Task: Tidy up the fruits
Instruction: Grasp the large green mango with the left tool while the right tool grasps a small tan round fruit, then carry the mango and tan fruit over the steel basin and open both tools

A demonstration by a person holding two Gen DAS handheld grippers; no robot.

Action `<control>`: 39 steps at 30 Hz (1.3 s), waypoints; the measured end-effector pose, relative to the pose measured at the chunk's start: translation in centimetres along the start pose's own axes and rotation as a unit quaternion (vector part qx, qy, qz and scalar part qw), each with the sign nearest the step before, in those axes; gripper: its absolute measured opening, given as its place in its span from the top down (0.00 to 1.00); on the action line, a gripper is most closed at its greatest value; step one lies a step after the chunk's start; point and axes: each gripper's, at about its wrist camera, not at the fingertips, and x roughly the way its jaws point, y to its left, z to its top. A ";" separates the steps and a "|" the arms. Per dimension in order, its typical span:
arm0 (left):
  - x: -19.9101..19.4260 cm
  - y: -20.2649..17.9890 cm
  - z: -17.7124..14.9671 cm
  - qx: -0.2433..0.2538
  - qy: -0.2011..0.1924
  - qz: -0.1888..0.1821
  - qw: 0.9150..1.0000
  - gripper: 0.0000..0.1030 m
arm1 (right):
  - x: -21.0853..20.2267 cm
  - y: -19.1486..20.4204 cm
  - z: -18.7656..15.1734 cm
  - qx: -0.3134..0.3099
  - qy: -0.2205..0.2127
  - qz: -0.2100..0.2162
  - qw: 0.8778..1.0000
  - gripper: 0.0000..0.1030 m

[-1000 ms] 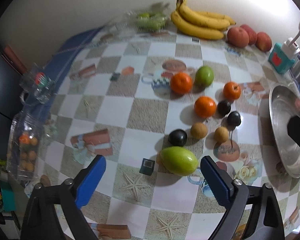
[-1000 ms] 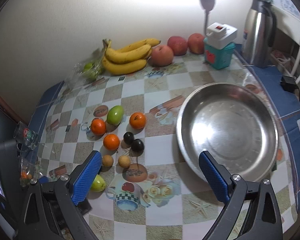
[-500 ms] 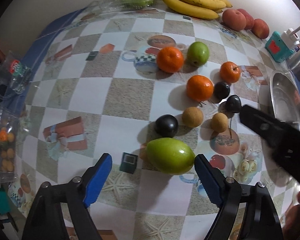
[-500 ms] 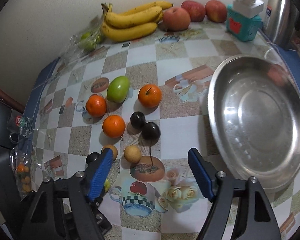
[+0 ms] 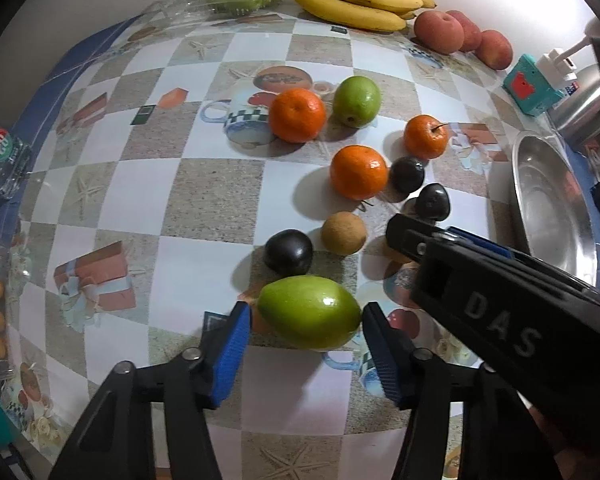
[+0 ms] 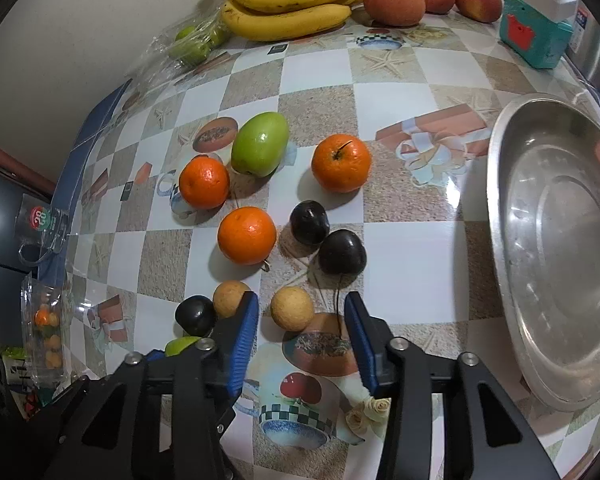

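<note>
Fruit (image 6: 247, 235) lies loose on a checkered tablecloth (image 6: 404, 240) w/ a steel bowl (image 6: 556, 248) at right, white wall behind. L gripper (image 5: 306, 330) closing round a green mango (image 5: 309, 312), pads not touching. R gripper (image 6: 300, 326) closing round a small tan fruit (image 6: 291, 308), gaps both sides.

Both wrist views look steeply down, close, sharing the oranges (image 5: 358, 172).

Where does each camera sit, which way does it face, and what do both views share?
Left wrist: rides the left gripper, looking steeply down; its blue fingers are closing around the green mango; the right gripper's black body crosses at right.
Right wrist: rides the right gripper, facing down; its fingers are closing around a small tan fruit.
Shared: bananas, oranges, dark plums, steel bowl, checked tablecloth.
</note>
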 end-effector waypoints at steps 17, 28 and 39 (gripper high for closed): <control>-1.6 1.6 -0.1 -0.027 -0.020 -0.003 0.999 0.45 | 1.3 0.4 0.0 -0.006 0.013 0.014 1.000 0.74; -3.7 3.5 0.4 -0.056 -0.047 0.015 0.997 0.46 | -0.4 -0.2 -0.3 0.008 -0.003 0.047 0.999 0.75; -5.2 2.9 2.1 -0.054 -0.063 0.039 0.996 0.45 | -3.6 -1.3 -0.1 0.027 -0.040 0.057 0.997 0.75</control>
